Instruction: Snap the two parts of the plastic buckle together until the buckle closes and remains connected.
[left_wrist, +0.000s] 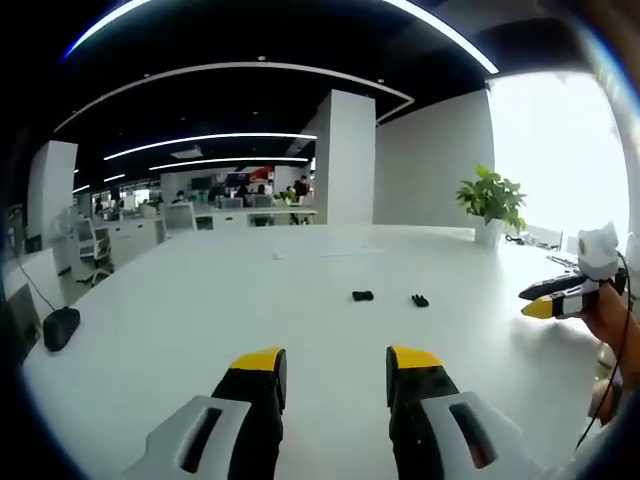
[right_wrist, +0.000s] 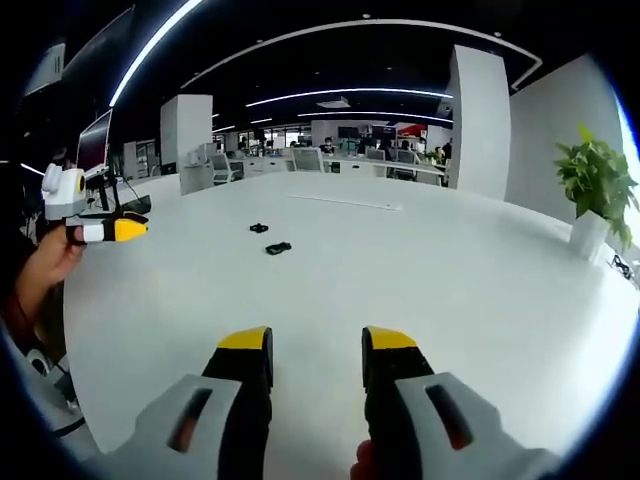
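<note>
Left gripper view: two unmarked black buckle parts lie apart on table.

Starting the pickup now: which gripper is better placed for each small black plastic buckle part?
Little between them. Left gripper suits left buckle part; right gripper suits right buckle part. Both grippers are open, both parts untouched.

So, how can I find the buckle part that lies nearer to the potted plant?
Start from the large white table, with the potted plant near its far edge. Two small black buckle parts lie apart near the middle. In the left gripper view, the one you want is on the plant's side; its neighbour lies beside it, farther away.
</note>
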